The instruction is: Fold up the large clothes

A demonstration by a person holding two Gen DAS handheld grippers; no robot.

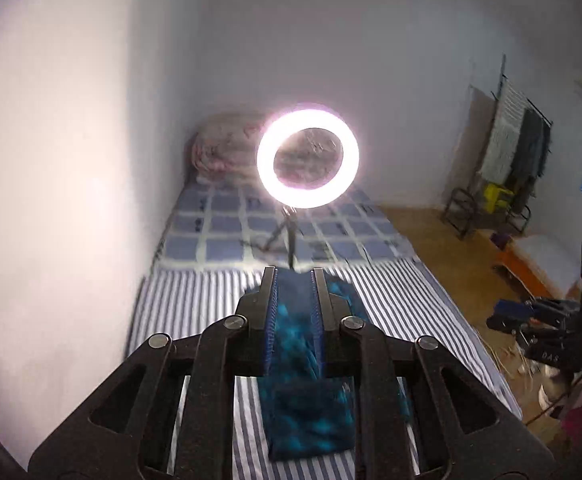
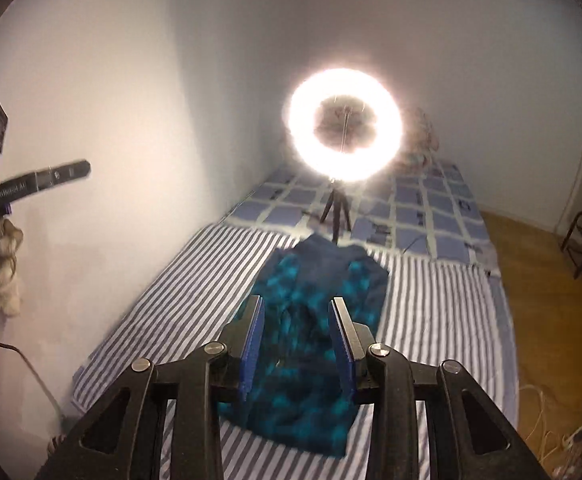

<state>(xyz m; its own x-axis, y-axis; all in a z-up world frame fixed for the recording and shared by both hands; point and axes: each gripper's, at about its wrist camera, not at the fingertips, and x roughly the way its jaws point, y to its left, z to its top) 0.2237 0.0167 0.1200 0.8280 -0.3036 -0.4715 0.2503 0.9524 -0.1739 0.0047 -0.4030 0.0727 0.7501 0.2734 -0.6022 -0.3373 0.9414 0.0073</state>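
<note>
wall: white plaster wall [image 2: 131,80] running left of the striped blue-white bedsheet [image 2: 195,272]
garment: teal-and-navy mottled fabric garment [image 2: 311,320] lying folded mid-sheet, in front of glowing ring light [image 2: 347,136]
left gripper [image 1: 294,276]: hanging above garment, fingers narrow, holding nothing
right gripper [image 2: 297,306]: fingers partway apart, empty
progress: looking nearly done; maybe tidying left

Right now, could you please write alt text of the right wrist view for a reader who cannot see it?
A dark blue and teal garment lies on a striped bed sheet, below the right gripper, whose blue-padded jaws stand apart and empty. Behind it a glowing ring light stands on a small tripod.
</note>
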